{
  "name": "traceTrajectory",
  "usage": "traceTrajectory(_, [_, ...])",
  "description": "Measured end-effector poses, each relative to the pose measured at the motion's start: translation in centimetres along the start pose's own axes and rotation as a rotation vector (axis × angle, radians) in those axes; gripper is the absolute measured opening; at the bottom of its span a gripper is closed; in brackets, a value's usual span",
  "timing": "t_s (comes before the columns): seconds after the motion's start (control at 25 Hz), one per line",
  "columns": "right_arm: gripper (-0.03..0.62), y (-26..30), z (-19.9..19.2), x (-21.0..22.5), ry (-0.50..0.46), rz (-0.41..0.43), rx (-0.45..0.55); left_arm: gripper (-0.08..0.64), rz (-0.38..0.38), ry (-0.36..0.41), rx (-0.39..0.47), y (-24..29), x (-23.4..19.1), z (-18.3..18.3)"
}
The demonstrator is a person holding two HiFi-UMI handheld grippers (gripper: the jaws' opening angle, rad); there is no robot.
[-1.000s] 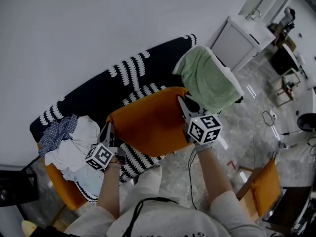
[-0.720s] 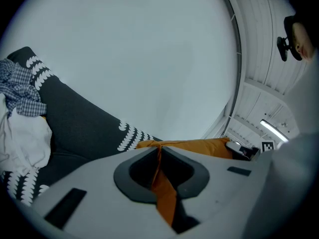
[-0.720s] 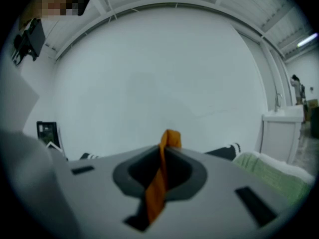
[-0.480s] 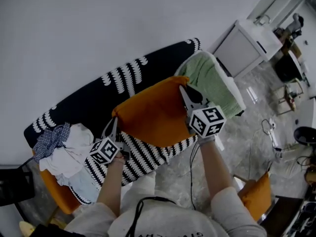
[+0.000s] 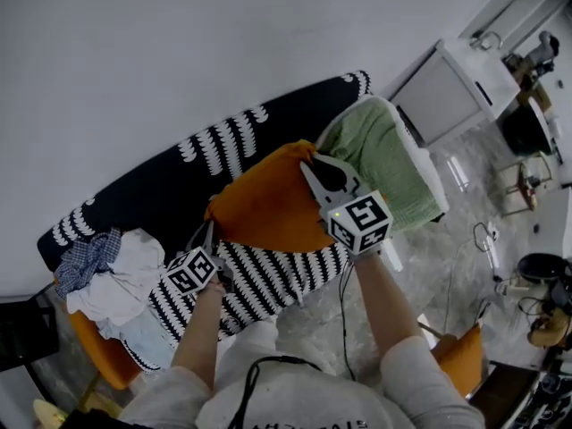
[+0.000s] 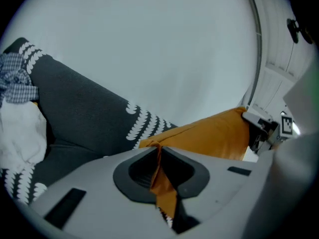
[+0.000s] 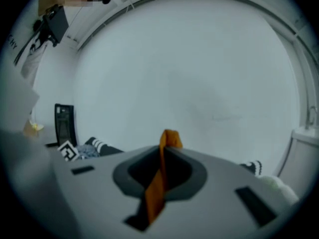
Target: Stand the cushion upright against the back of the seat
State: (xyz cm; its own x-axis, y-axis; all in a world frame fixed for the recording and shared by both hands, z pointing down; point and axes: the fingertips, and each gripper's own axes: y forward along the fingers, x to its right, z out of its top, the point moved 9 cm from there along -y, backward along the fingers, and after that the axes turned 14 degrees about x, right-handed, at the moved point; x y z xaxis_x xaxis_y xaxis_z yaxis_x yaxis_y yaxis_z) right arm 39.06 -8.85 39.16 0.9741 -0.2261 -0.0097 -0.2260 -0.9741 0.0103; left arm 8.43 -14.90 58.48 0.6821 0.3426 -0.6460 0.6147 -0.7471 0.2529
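The orange cushion (image 5: 264, 206) hangs over the black, white-patterned sofa seat (image 5: 268, 280), just in front of the backrest (image 5: 170, 172), held by two corners. My left gripper (image 5: 208, 231) is shut on its lower left corner; in the left gripper view a fold of orange fabric (image 6: 160, 176) is pinched between the jaws of that gripper (image 6: 158, 148). My right gripper (image 5: 308, 163) is shut on the upper right edge, and orange cloth (image 7: 158, 180) runs between its closed jaws (image 7: 167, 139). The cushion (image 6: 212, 136) stretches toward the right gripper (image 6: 263, 131).
A pile of white and checked clothes (image 5: 112, 271) lies on the sofa's left end. A green towel (image 5: 386, 161) drapes over the right armrest. A white cabinet (image 5: 447, 83) stands beyond it. A plain wall (image 5: 179, 52) is behind the sofa.
Both grippers have carried the cushion back toward the backrest. The left corner has sunk and the cushion now stands steeper than a second ago.
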Motion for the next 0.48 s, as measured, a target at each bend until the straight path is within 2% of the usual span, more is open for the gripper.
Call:
traceTrajectory(0.12, [0.043, 2.0, -1.0, -2.1, -0.002, 0.079, -0.01, 0.049, 0.075, 0.11, -0.037, -1.8, -2.3, -0.1])
traceTrajectory(0.24, [0.043, 4.2, -2.1, -4.4, 0.008, 0.151, -0.041, 0.05, 0.121, 0.149, -0.016, -3.9, -3.8, 0.5])
traceTrajectory(0.36, [0.043, 6.1, -3.3, -6.7, 0.024, 0.217, -0.07, 0.051, 0.098, 0.18, 0.039, -5.8, -3.8, 2.0])
traceTrajectory(0.48, [0.041, 7.4, -4.5, -9.1, 0.02, 0.293, -0.094, 0.051, 0.035, 0.214, 0.115, -7.0, -2.5, 3.6])
